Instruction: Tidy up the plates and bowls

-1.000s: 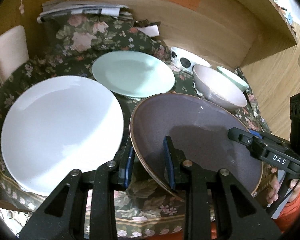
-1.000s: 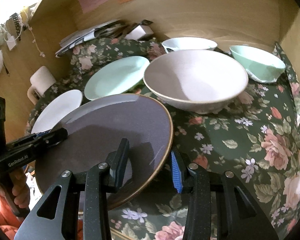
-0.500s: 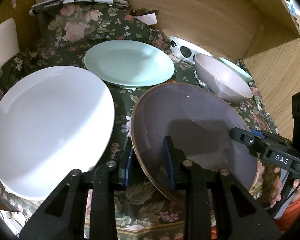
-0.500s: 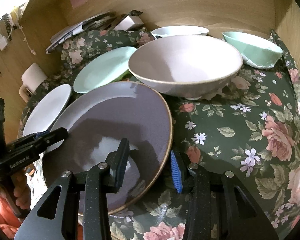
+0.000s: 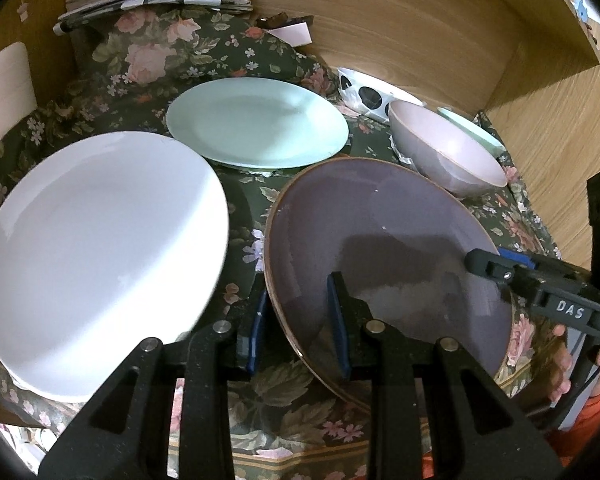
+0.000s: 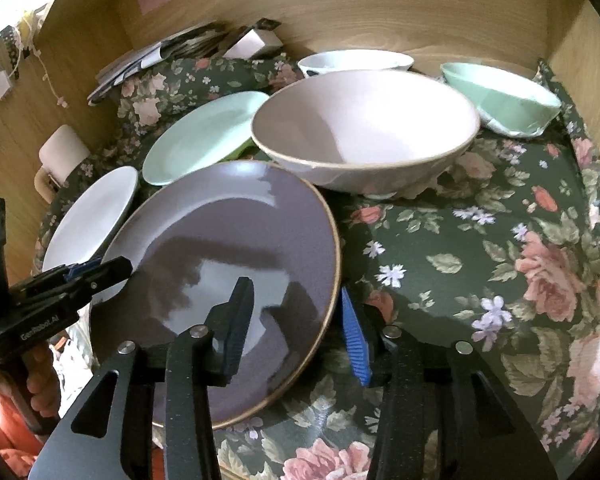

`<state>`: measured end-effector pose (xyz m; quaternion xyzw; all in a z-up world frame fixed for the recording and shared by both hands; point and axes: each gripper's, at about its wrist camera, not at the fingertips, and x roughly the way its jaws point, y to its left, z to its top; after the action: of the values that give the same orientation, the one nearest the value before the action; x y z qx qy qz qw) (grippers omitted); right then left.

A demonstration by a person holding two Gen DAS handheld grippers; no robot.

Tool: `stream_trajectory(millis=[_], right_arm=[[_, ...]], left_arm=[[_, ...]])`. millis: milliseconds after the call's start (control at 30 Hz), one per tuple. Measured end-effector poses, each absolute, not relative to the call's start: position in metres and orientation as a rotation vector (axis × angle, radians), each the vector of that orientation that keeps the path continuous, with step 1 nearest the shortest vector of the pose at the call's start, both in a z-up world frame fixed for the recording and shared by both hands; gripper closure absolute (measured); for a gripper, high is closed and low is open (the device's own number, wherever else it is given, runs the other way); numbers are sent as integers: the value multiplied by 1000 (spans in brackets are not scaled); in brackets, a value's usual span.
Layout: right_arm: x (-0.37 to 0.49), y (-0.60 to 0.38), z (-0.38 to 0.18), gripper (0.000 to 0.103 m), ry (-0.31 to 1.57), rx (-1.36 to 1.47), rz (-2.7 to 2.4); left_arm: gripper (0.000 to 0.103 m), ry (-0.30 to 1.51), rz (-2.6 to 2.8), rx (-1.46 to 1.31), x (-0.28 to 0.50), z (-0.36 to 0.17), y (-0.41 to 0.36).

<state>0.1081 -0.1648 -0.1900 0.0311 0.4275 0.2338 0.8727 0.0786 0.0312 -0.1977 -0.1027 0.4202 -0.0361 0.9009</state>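
Lowered since a second ago, purple plate (image 5: 384,248) meets the tablecloth (image 6: 480,264) beside white plate (image 5: 96,248); left gripper (image 5: 298,320) clamps its rim, right gripper (image 6: 296,328) opening (rim between). Release gently.

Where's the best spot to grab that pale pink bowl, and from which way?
Take the pink bowl by its rim, probably at the near right part, coming from above with one finger inside and one outside. The wall is thin and flared, the mouth faces up, and the cloth on that side is bare.
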Motion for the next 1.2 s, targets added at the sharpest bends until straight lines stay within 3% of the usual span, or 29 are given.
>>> stream_trajectory(millis=[167, 467, 700, 1200], right_arm=[[102, -167, -175, 49, 835, 54, 478], [99, -146, -143, 38, 740, 29, 527], [104, -117, -129, 37, 704, 1, 602], [126, -31, -139, 37, 768, -92, 762]], left_arm=[[60, 823, -50, -216, 73, -184, 39], [41, 693, -5, -210, 60, -147, 55], [28, 657, 77, -208, 53, -135, 88], [26, 717, 253, -258, 40, -162, 165]])
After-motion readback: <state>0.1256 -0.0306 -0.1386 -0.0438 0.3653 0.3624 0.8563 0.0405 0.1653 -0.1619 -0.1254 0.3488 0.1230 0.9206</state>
